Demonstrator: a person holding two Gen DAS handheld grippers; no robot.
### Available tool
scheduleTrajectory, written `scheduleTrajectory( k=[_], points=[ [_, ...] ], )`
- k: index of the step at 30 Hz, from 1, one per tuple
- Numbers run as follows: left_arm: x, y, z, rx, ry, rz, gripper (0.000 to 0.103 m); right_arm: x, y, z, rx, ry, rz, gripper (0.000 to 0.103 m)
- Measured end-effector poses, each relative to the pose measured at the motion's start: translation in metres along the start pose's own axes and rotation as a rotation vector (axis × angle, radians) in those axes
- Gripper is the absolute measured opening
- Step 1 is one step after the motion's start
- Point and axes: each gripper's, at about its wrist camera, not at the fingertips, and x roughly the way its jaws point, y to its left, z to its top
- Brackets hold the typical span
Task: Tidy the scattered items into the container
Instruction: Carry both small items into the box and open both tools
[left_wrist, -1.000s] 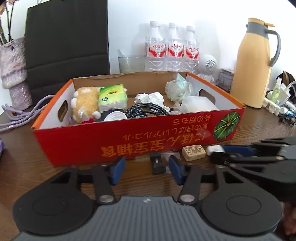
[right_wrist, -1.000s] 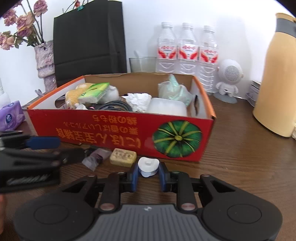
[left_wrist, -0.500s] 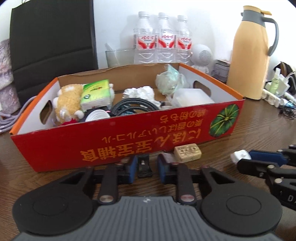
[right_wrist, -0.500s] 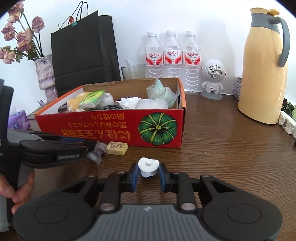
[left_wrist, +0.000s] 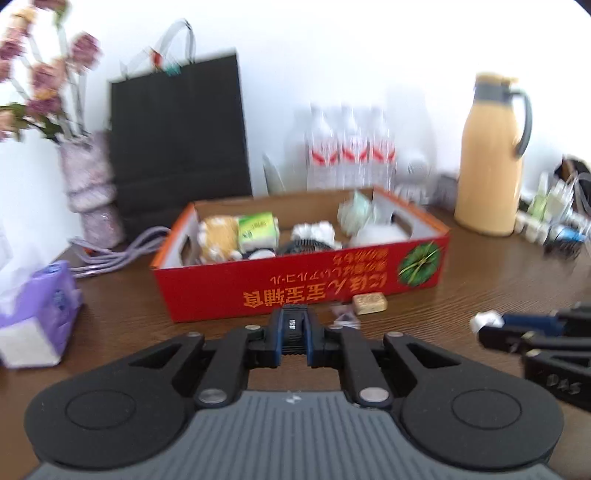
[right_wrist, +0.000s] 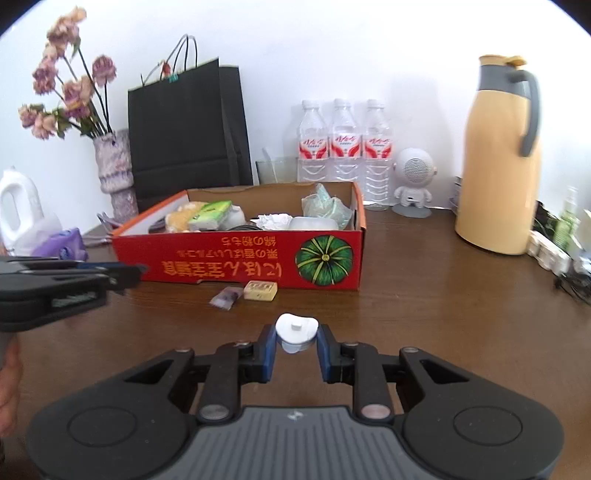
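Pinching a small black clip (left_wrist: 291, 326), the left gripper (left_wrist: 292, 332); right gripper (right_wrist: 295, 341) fingers clamp a white cap (right_wrist: 296, 329). Risk — either slipping before clearing the red cardboard box (right_wrist: 236, 264) wall.

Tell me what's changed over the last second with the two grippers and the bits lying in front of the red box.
The left gripper closed on the small black clip and lifted it off the table, drawing back from the red box. The right gripper kept its hold on the white cap and also pulled back and up. The tan block and the small wrapper stayed on the table by the box.
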Motion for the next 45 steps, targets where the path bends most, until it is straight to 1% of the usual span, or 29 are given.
scheduleTrajectory(
  k=[2, 6, 8, 10, 12, 13, 18, 21, 23, 25, 28, 31, 34, 36, 38, 40, 41, 42, 43, 44, 45],
  points=[
    [-0.027, -0.006, -0.009, -0.016, -0.042, 0.006, 0.012, -0.018, 0.002, -0.007, 0.011, -0.004, 0.009, 0.022],
    [-0.07, -0.017, -0.03, -0.038, -0.105, 0.009, 0.012, -0.048, 0.013, -0.022, -0.015, -0.02, 0.023, 0.022],
    [-0.088, -0.02, -0.039, -0.044, -0.118, 0.006, 0.012, -0.063, 0.018, -0.028, -0.026, -0.043, 0.028, 0.022],
    [-0.097, -0.021, -0.046, -0.032, -0.094, -0.016, 0.012, -0.077, 0.023, -0.033, -0.036, -0.074, 0.033, 0.022],
    [-0.106, -0.022, -0.05, -0.035, -0.061, -0.017, 0.012, -0.091, 0.027, -0.039, -0.04, -0.104, 0.039, 0.022],
    [-0.111, -0.022, -0.052, -0.039, -0.058, -0.019, 0.012, -0.097, 0.029, -0.042, -0.036, -0.114, 0.039, 0.022],
    [-0.138, -0.025, -0.06, -0.024, -0.102, -0.017, 0.012, -0.122, 0.034, -0.054, -0.032, -0.146, 0.052, 0.022],
    [-0.152, -0.029, -0.06, -0.009, -0.141, -0.018, 0.012, -0.139, 0.034, -0.059, -0.04, -0.19, 0.04, 0.022],
    [-0.158, -0.033, -0.059, 0.017, -0.146, -0.016, 0.012, -0.149, 0.032, -0.059, -0.036, -0.225, 0.041, 0.022],
    [-0.164, -0.034, -0.057, 0.011, -0.155, -0.016, 0.012, -0.159, 0.031, -0.059, -0.04, -0.258, 0.041, 0.022],
    [-0.168, -0.033, -0.055, 0.013, -0.18, -0.011, 0.012, -0.165, 0.033, -0.057, -0.057, -0.286, 0.028, 0.022],
    [-0.16, -0.028, -0.049, 0.013, -0.182, 0.004, 0.012, -0.16, 0.032, -0.047, -0.065, -0.282, 0.03, 0.022],
    [-0.148, -0.019, -0.033, 0.001, -0.209, 0.024, 0.012, -0.148, 0.027, -0.03, -0.059, -0.284, 0.024, 0.022],
    [-0.135, -0.011, -0.016, -0.003, -0.237, 0.024, 0.012, -0.137, 0.024, -0.015, -0.055, -0.29, 0.024, 0.022],
    [-0.116, -0.002, 0.009, 0.013, -0.263, 0.033, 0.012, -0.121, 0.021, 0.007, -0.062, -0.294, 0.03, 0.022],
    [-0.088, 0.011, 0.037, 0.03, -0.262, 0.057, 0.012, -0.101, 0.016, 0.035, -0.066, -0.284, 0.055, 0.022],
    [-0.071, 0.02, 0.053, 0.034, -0.243, 0.054, 0.012, -0.09, 0.013, 0.052, -0.061, -0.279, 0.069, 0.022],
    [-0.049, 0.031, 0.068, 0.028, -0.207, 0.046, 0.012, -0.076, 0.011, 0.071, -0.067, -0.255, 0.081, 0.022],
    [-0.026, 0.044, 0.083, 0.001, -0.158, 0.038, 0.012, -0.061, 0.008, 0.089, -0.074, -0.226, 0.093, 0.022],
    [0.0, 0.056, 0.097, -0.034, -0.092, 0.006, 0.012, -0.045, 0.004, 0.108, -0.067, -0.208, 0.106, 0.022],
    [0.026, 0.067, 0.11, -0.071, -0.026, -0.037, 0.012, -0.027, 0.0, 0.127, -0.065, -0.171, 0.119, 0.022]
  ],
)
